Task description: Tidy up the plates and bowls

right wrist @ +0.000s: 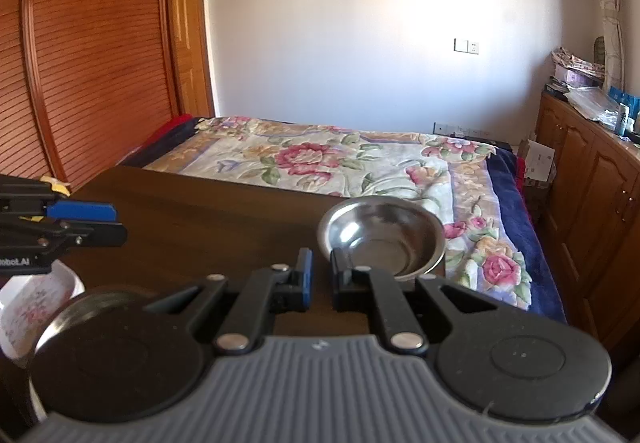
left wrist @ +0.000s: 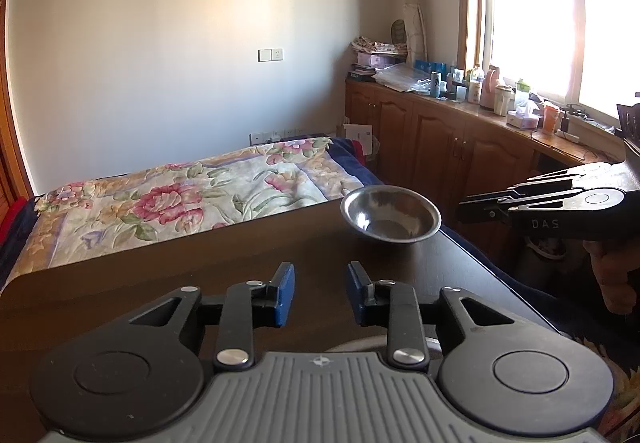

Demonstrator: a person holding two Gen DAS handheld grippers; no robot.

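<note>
Resting near the table (left wrist: 168, 275) corner, a steel bowl (left wrist: 391, 214) is seen untouched; left gripper (left wrist: 320, 293) released, right gripper (right wrist: 320, 279) clenched empty.

My left gripper (left wrist: 321, 293) hangs over the dark wooden table (left wrist: 160, 283), its blue-padded jaws apart and empty, a steel bowl (left wrist: 390, 214) ahead near the far corner, my right gripper (left wrist: 466, 209) beside it.
</note>
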